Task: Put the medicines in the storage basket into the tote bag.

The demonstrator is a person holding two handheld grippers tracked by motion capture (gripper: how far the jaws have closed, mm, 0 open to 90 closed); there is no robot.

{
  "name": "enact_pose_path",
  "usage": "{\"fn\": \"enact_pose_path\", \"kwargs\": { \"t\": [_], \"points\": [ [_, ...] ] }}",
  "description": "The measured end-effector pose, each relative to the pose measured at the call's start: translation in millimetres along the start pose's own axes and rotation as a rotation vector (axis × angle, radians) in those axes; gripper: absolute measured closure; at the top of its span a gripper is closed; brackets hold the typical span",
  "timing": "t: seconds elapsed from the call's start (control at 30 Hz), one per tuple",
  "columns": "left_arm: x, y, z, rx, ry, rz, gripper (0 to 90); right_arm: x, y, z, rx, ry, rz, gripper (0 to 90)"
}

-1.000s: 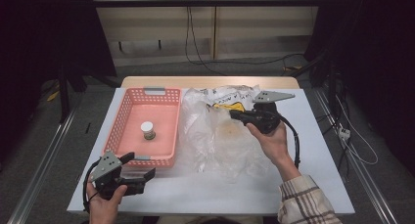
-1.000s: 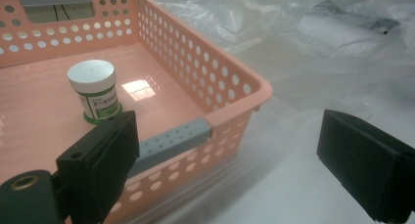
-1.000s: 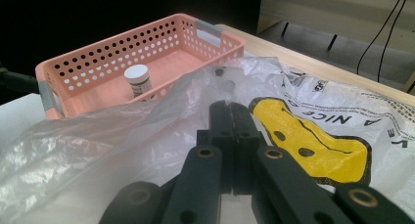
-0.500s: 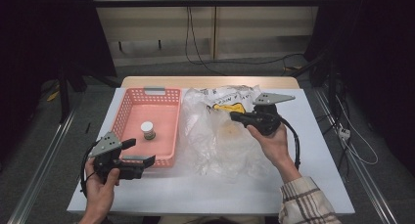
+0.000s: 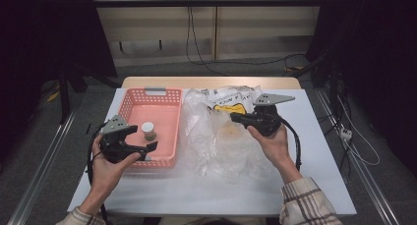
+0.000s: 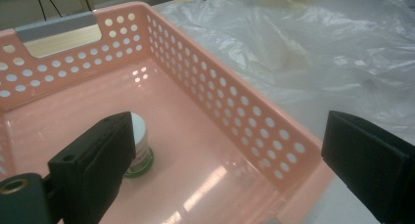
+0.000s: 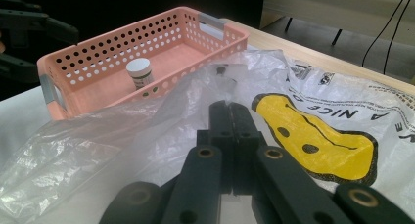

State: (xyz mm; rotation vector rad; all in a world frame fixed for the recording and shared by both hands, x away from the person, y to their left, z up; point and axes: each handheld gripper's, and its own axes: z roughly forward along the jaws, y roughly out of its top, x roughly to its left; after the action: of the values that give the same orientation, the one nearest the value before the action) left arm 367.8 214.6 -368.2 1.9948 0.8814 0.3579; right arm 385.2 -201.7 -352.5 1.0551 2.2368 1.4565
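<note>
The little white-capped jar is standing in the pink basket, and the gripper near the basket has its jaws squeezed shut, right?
Not quite. The small white-capped jar does stand in the pink perforated plastic basket, but the left gripper near it has its jaws wide open, as the left gripper view shows. The shut jaws are on the right gripper.

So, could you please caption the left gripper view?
Open left gripper approaching a small white-capped jar inside the pink basket.
</note>
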Motion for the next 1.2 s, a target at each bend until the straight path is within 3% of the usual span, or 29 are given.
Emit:
{"fn": "enact_pose_path", "kwargs": {
  "t": [0.17, 0.33, 0.47, 0.53, 0.73, 0.83, 1.0, 1.07, 1.2],
  "points": [
    [12.7, 10.6, 8.8, 0.04, 0.025, 0.006, 7.1, 0.2, -0.3, 1.7, 0.005, 0.001, -0.002, 90.0],
    [24.8, 17.3, 20.5, 0.077, 0.016, -0.027, 8.7, 0.9, 0.1, 1.9, 0.003, 0.002, -0.004, 90.0],
    [30.2, 18.8, 29.6, 0.069, 0.03, 0.002, 15.1, 0.5, -0.3, 3.8, 0.009, 0.002, -0.005, 90.0],
    [33.5, 20.9, 37.2, 0.09, 0.035, 0.017, 15.8, 0.0, -0.7, 5.5, 0.011, 0.006, -0.001, 90.0],
    [49.2, 19.6, 60.4, 0.178, 0.035, -0.038, 17.1, -1.2, -1.4, 5.9, 0.013, 0.005, 0.0, 90.0],
    [47.7, 19.8, 66.1, 0.208, 0.06, 0.003, 24.1, -1.1, -1.6, 6.7, 0.015, 0.005, -0.001, 90.0],
    [55.9, 18.5, 76.3, 0.236, 0.059, -0.046, 25.0, 0.2, -2.0, 8.4, 0.023, 0.007, -0.003, 90.0],
    [56.4, 17.3, 79.8, 0.256, 0.063, -0.053, 32.3, -0.3, -2.4, 9.0, 0.024, 0.007, -0.001, 90.0],
    [59.4, 16.1, 81.3, 0.278, 0.086, -0.067, 30.9, -0.8, -3.1, 9.8, 0.028, 0.009, -0.001, 90.0]
  ]
}}
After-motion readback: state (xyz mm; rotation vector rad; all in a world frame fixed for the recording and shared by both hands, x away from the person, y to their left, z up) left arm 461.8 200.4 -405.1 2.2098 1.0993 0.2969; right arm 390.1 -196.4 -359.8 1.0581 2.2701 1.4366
